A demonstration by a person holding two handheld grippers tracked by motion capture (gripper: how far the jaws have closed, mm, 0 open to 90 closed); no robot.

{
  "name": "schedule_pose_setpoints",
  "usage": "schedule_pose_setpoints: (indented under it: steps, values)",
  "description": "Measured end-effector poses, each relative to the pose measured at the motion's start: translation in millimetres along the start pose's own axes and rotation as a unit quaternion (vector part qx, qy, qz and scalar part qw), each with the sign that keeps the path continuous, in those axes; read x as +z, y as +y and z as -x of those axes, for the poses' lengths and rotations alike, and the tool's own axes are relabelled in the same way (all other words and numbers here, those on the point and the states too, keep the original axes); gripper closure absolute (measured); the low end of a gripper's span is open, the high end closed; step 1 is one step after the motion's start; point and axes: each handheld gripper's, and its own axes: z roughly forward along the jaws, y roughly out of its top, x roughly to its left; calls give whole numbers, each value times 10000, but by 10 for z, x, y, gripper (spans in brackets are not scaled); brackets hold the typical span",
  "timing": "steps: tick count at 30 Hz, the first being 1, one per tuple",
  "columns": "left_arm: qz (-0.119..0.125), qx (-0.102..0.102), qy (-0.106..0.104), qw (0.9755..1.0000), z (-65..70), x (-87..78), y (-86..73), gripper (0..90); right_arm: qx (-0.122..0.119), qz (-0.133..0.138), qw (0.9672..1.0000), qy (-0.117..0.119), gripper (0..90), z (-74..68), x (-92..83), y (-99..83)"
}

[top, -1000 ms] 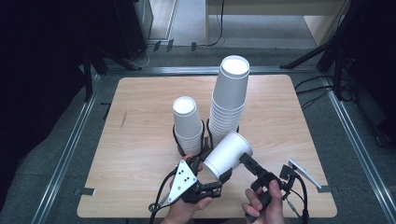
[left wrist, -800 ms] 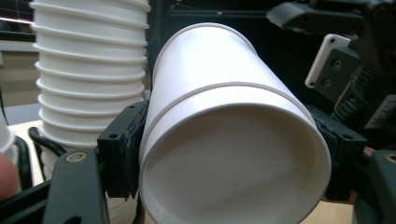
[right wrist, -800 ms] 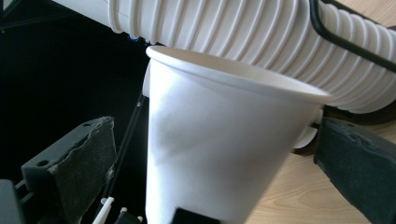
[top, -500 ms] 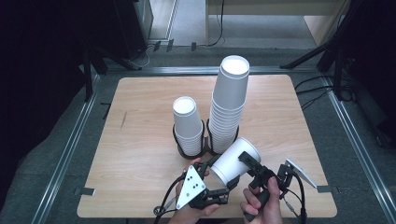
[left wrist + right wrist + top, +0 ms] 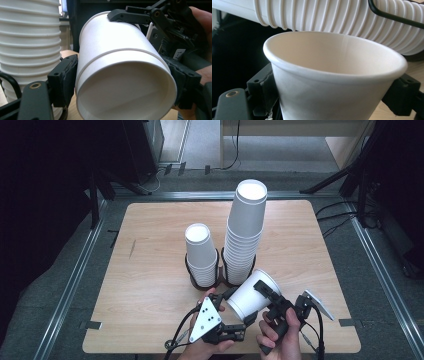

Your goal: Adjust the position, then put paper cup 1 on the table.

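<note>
A white paper cup [image 5: 248, 296] lies tilted above the table's near edge, mouth up and to the right. My right gripper [image 5: 261, 292] is shut on it below the rim; its jaws have just been closing. In the right gripper view the cup [image 5: 332, 57] sits between both pads. My left gripper [image 5: 232, 314], with its grey plate, is at the cup's base. Its jaws have just been opening. In the left gripper view they flank the base [image 5: 125, 87] without squeezing it. A right gripper finger [image 5: 130, 15] lies over the cup's upper wall.
A short stack of cups [image 5: 200, 255] and a tall stack [image 5: 245, 235] stand side by side in black wire holders [image 5: 189, 270] at the middle of the wooden table [image 5: 150, 270]. The tall stack [image 5: 30, 37] is just beyond the held cup.
The cup and the left gripper have shifted slightly right and toward the person. The right gripper's jaws have closed on the cup.
</note>
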Motion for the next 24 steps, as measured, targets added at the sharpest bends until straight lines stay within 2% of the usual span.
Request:
schedule_pose_setpoints:
  steps: [1, 4, 8, 11, 14, 16, 17, 18, 20, 22, 24]
  values:
    - [-65, -69, 18, 10000, -12, -1, 5, 99, -72, 77, 9999, 36, 142, 2, -4, 10]
    - [-152, -120, 34, 9998, -48, -22, 9, 74, -328, 334, 9988, 123, 144, -17, -44, 67]
    - [-151, -175, 61, 9997, -111, -66, 24, 54, -795, 685, 9944, 82, 144, -75, -128, 184]
    - [-177, -203, 147, 9995, -171, -101, 27, 53, -1347, 996, 9859, -19, 144, -110, -193, 285]
    - [-189, -264, 251, 9992, -230, -147, 34, 53, -1887, 1245, 9739, -180, 143, -138, -250, 374]
    - [-193, -293, 316, 9989, -262, -185, 42, 54, -2278, 1414, 9627, -354, 143, -152, -284, 417]
    - [-200, -331, 329, 9987, -275, -204, 46, 54, -2421, 1447, 9582, -483, 143, -160, -297, 433]
    - [-217, -343, 344, 9986, -290, -226, 51, 53, -2584, 1499, 9523, -629, 143, -169, -304, 446]
    - [-206, -436, 369, 9982, -323, -271, 60, 54, -2969, 1621, 9371, -863, 143, -178, -318, 475]
    - [-216, -463, 433, 9978, -359, -319, 64, 54, -3125, 1648, 9308, -941, 143, -190, -336, 505]
    - [-247, -464, 491, 9974, -402, -376, 54, 54, -3428, 1682, 9176, -1106, 142, -216, -342, 520]
